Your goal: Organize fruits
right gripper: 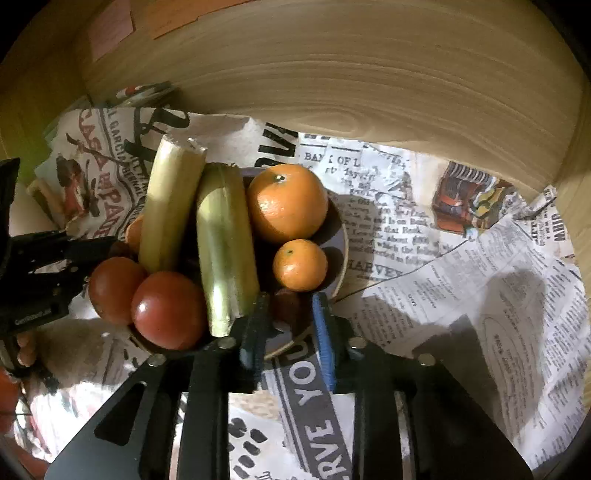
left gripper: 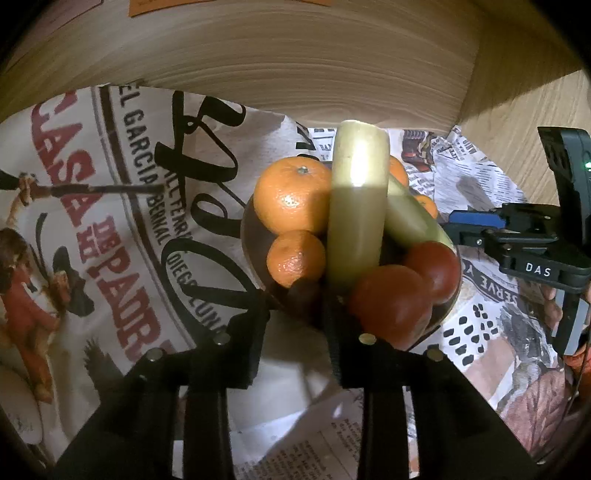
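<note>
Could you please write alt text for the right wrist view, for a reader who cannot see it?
A dark bowl on newspaper holds two oranges, two tomatoes and two pale green stalks. The open right gripper reaches its near rim; the left gripper sits at the left.

Orange mandarins [right gripper: 287, 202], red tomatoes [right gripper: 168, 310], pale-green stalks [right gripper: 225, 247], printed newspaper [right gripper: 461, 266].

Printed newspaper sheets [right gripper: 461, 258] are spread, creased and overlapping, over the surface — large red and black lettering [left gripper: 110, 229] is seen on the left sheet. A pale wooden wall [left gripper: 295, 74] is seen behind them, and an orange paper [left gripper: 155, 7] is fixed near its top edge.
</note>
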{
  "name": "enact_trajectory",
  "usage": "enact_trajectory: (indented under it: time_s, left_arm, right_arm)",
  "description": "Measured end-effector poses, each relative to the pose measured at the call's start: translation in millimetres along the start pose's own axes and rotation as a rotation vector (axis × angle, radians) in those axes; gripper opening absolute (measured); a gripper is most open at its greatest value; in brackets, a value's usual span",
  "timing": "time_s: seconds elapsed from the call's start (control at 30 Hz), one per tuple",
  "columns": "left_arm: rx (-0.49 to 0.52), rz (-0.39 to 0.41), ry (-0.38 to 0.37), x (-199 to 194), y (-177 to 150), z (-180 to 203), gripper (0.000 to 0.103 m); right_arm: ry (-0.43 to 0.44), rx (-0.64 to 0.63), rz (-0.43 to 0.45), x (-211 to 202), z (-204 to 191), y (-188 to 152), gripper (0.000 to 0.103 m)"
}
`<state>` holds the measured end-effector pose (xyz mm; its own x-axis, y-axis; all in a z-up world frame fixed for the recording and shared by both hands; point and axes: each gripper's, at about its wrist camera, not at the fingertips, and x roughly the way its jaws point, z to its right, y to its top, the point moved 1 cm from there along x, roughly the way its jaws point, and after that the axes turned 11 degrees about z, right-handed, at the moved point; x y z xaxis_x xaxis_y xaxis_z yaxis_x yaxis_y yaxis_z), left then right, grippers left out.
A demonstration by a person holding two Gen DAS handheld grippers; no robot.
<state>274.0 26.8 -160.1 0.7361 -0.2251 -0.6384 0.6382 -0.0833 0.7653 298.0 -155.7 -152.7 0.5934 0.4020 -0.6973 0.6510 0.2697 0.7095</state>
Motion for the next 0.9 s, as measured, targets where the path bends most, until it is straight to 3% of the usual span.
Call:
enact_trajectory:
  time_s: [0.13,0.37,0.67,0.9]
  left_arm:
    - [-0.005,0.019,-0.006,-9,2,0,0.039]
    - [-0.017,0.127,0.001,-50,18,4,0.04]
    - [-0.049,0.382,0.069,-146,39,21,0.04]
    - [-0.034,0.555,0.124,-222,30,50,0.043]
  right_arm:
    - [0.003,0.01,0.016,-6,1,3,0.028]
    - [0.011,0.016,0.095,-39,-4,14,0.028]
    - [-0.004,0.01,0.33,-127,-27,37,0.031]
    - [0.007,0.005,0.531,-204,-54,29,0.034]
